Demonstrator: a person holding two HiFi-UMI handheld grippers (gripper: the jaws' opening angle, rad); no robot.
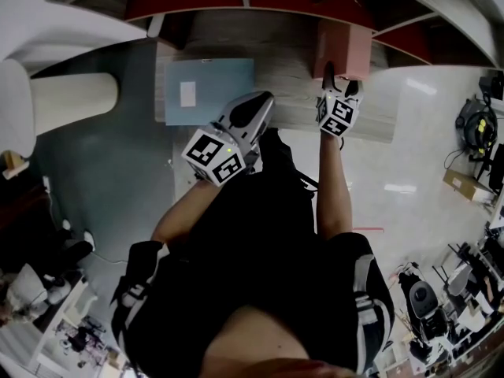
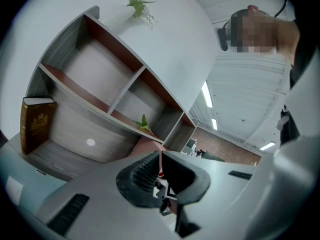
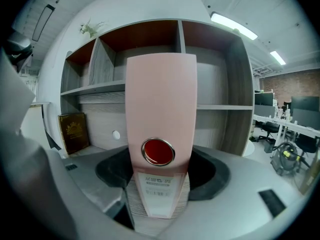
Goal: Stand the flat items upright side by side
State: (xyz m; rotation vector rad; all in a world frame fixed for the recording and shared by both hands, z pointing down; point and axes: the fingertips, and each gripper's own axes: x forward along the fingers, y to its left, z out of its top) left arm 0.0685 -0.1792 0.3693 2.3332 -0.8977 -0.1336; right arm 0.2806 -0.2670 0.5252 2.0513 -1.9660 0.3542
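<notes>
- Two claws show in the head view, both at the shelf (image 1: 283,50) along the top of the frame.
- The right claw (image 1: 340,83), upper right of centre, grips the foot of a pink binder (image 1: 344,46) that stands upright on the shelf's wooden board.
- In the right gripper view the binder (image 3: 160,99) fills the middle of the frame, spine facing the camera. The right claw (image 3: 158,171) has its wide-set black pads (image 3: 112,171) tight against both sides of the binder.
- The spine carries a red ring hole (image 3: 158,151), with a white label (image 3: 157,186) below it.
- The left claw (image 1: 264,101) is closed on nothing, at the front edge of the board just right of a pale blue folder (image 1: 213,73).
- The folder lies flat on the board at upper centre-left, well apart from the binder.
- In the left gripper view the left claw (image 2: 160,156) has its jaws together, with only a strip of pink visible behind them.
- A brown book (image 2: 36,124) stands upright at the left edge of that view. In the right gripper view the book (image 3: 74,131) is left of the binder and apart from it.
- A green sprig (image 2: 137,5) sits on top of the shelf.
</notes>
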